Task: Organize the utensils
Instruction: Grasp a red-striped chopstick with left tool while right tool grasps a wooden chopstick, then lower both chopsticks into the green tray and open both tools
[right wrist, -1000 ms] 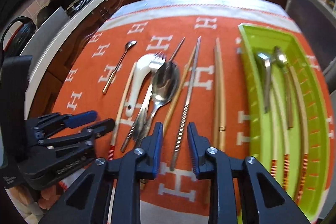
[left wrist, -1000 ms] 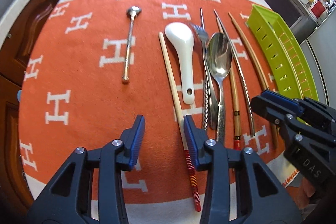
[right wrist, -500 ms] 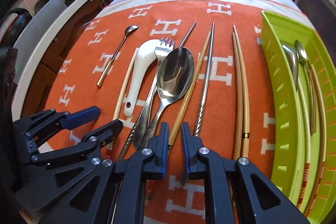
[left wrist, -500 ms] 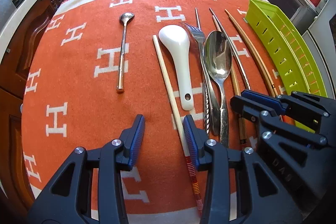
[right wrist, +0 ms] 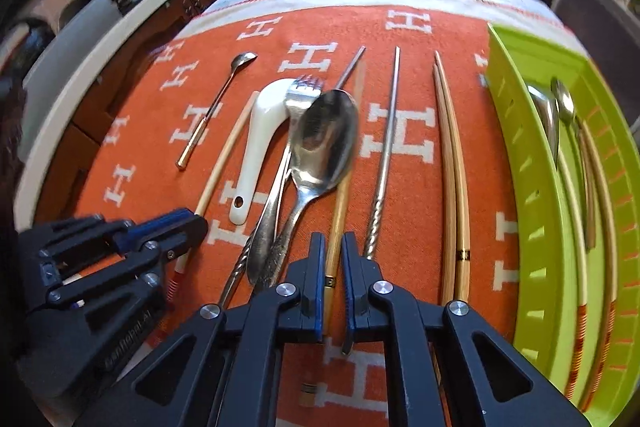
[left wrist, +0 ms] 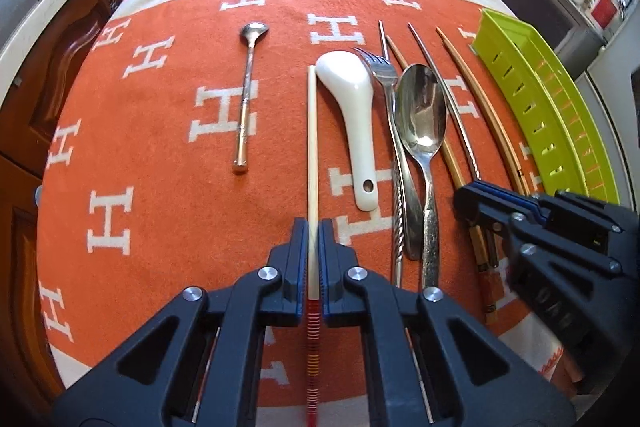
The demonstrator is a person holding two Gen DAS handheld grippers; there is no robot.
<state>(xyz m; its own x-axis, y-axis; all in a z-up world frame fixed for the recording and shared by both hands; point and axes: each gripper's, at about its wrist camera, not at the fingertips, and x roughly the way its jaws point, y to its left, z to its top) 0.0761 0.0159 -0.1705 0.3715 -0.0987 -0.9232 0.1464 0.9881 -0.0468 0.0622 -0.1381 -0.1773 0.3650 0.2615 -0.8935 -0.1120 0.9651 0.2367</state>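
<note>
- Where the pale chopstick with the red-striped end lies on the orange cloth, its long axis runs straight away from you, in line with your left gripper; the jaws have just been closing and now pinch its shaft just above the stripes.
- The white ceramic spoon lies just beside it on the right, parallel, not touching.
- Further right, your right gripper has just been closing its jaws on the brown chopstick, which passes under the large steel spoon.
- The green tray stands at the cloth's right edge, its length parallel to both sticks; your right hand is nearer it.
- Judgement: each stick can travel sideways, unturned.
</note>
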